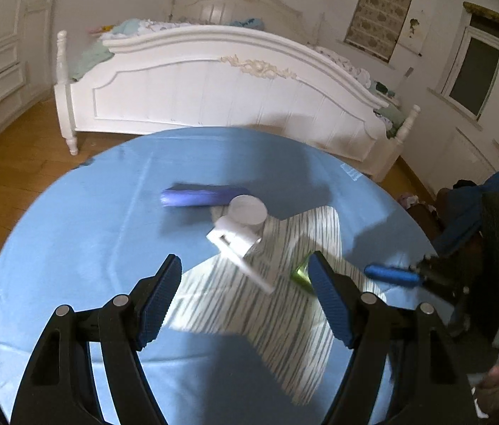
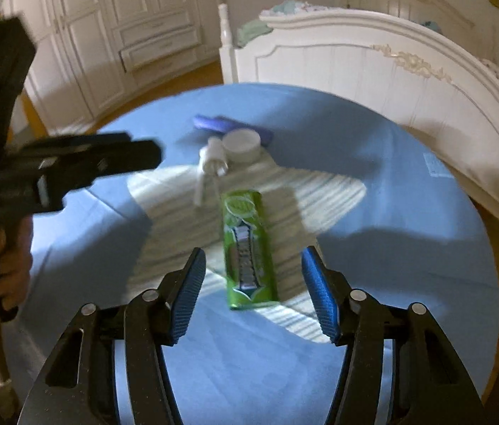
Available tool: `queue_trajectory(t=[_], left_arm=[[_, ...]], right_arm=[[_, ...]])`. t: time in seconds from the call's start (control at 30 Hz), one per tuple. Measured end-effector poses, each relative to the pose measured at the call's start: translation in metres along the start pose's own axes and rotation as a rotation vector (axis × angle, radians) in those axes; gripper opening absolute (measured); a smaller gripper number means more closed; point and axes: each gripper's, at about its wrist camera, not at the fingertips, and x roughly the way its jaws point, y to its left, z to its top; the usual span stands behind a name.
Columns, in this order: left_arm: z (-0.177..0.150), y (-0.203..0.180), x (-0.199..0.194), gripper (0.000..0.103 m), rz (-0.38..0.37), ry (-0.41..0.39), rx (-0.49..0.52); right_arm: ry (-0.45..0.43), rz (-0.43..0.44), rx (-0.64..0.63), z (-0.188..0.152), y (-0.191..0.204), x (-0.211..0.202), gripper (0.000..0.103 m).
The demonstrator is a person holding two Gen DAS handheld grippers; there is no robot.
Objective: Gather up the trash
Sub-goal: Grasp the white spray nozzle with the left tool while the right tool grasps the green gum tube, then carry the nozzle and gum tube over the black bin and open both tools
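My left claw [image 1: 246, 269] hangs over the near part of the round table [image 1: 72, 233], which wears a blue cloth; jaws wide apart, nothing between the pads. Ahead of it, left to right near the table's middle: a purple tube [image 1: 203, 195] lying flat on the cloth, a white round cap [image 1: 247, 209] touching its right end, a white pump head [image 1: 233, 239] just in front of the cap with its thin straw slanting toward the near edge, then a green packet [image 1: 302, 273] peeking beside my right finger. The pump and packet lie on a striped patch of light. My right claw [image 2: 253, 283] has its jaws apart around the near end of the green packet [image 2: 247, 248]; pads not touching it. Behind the table stands a white bed [image 1: 214, 88].
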Motion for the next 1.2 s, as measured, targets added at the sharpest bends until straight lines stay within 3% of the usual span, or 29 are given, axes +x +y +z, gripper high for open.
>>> queue_trajectory(t=[0.1,0.43,0.5,0.6,0.67,0.87,1.2], left_arm=[[0.005,-0.005,0.014,0.074,0.025,0.009,0.005],[0.012,-0.004,0.059,0.072,0.091,0.082,0.072],[0.012,-0.004,0.062,0.067,0.095,0.081,0.095],[0.013,-0.004,0.059,0.046,0.087,0.079,0.115],[0.013,0.0,0.06,0.045,0.068,0.077,0.104],[0.008,0.001,0.052,0.045,0.06,0.079,0.122],[-0.006,0.021,-0.006,0.045,0.056,-0.011,0.06]], right_arm=[[0.016,0.002,0.003,-0.003,-0.003,0.006,0.049],[0.018,0.021,0.008,-0.005,-0.006,0.011,0.049],[0.018,0.02,0.004,-0.003,-0.005,0.012,0.045],[0.014,0.008,0.0,-0.003,-0.004,0.011,0.037],[0.012,0.009,0.007,-0.002,-0.004,0.012,0.032],[0.006,0.051,0.069,-0.002,-0.012,0.01,0.032],[-0.045,0.167,0.188,-0.001,-0.022,-0.015,0.032]])
